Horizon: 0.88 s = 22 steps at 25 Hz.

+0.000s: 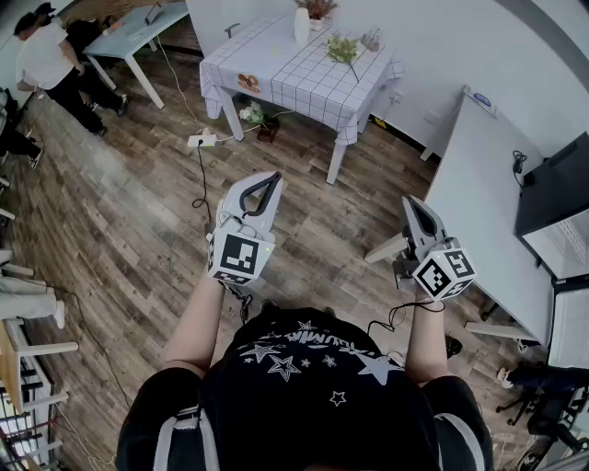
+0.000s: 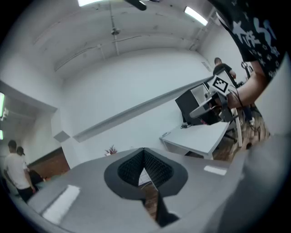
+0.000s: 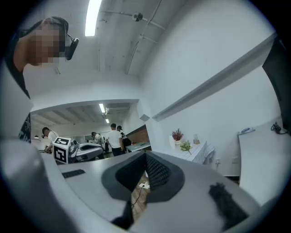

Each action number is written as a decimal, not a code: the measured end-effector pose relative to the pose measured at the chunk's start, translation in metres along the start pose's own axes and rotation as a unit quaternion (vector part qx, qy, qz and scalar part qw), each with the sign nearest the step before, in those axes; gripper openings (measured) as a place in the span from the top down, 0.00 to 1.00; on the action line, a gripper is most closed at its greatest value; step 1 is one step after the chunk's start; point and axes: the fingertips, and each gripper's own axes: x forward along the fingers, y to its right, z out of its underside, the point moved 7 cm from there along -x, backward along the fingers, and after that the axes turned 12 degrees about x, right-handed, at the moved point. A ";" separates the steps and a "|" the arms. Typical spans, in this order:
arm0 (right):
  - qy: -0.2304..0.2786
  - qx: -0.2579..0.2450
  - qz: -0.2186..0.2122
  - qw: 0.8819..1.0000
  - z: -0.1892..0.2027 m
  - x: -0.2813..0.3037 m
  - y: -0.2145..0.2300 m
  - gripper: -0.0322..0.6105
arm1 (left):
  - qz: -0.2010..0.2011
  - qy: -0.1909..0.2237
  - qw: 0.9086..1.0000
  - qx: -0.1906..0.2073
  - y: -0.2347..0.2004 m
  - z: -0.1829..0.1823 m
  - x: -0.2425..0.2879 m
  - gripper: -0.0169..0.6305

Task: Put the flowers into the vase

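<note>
A table with a checked cloth (image 1: 304, 78) stands far ahead of me. On it a white vase (image 1: 302, 28) holds reddish dried flowers (image 1: 317, 7). A bunch of green flowers (image 1: 345, 48) lies on the cloth to the vase's right. My left gripper (image 1: 272, 177) and right gripper (image 1: 412, 202) hover level over the wooden floor, well short of the table, both shut with nothing between them. The right gripper view shows its closed tips (image 3: 146, 154), the vase (image 3: 177, 138) and the green flowers (image 3: 185, 146) in the distance. In the left gripper view the tips (image 2: 144, 150) meet.
A long white desk (image 1: 479, 184) with a black monitor (image 1: 557, 189) runs along my right. A potted plant (image 1: 260, 117) sits under the table, and a power strip (image 1: 202, 140) with its cable lies on the floor. People (image 1: 51, 60) stand by another table at far left.
</note>
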 end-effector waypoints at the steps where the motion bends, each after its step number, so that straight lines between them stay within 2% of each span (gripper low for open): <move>1: 0.001 0.000 -0.004 1.000 0.000 0.003 0.000 0.93 | 0.002 0.005 1.000 -0.011 0.002 -0.004 0.002 0.96; 5: -0.001 0.004 -0.021 1.000 0.002 0.011 -0.001 0.93 | 0.004 0.019 0.997 -0.073 0.012 -0.010 0.007 0.96; 8: -0.011 0.012 -0.029 0.999 0.007 0.012 0.001 0.93 | -0.022 0.016 0.993 -0.115 0.017 -0.006 -0.001 0.96; 10: -0.020 0.014 -0.034 0.999 0.009 0.010 0.002 0.93 | -0.039 0.008 0.991 -0.126 0.022 -0.002 -0.008 0.96; 15: -0.033 0.008 -0.048 0.998 0.012 0.005 0.002 0.93 | -0.043 -0.020 0.989 -0.143 0.031 0.000 -0.016 0.96; 19: -0.023 0.007 -0.037 0.999 0.010 -0.004 0.005 0.93 | -0.064 -0.019 0.984 -0.167 0.030 -0.004 -0.018 0.96; 22: -0.026 0.015 -0.027 0.999 0.011 -0.017 0.014 0.93 | -0.071 -0.025 0.983 -0.170 0.036 -0.009 -0.018 0.96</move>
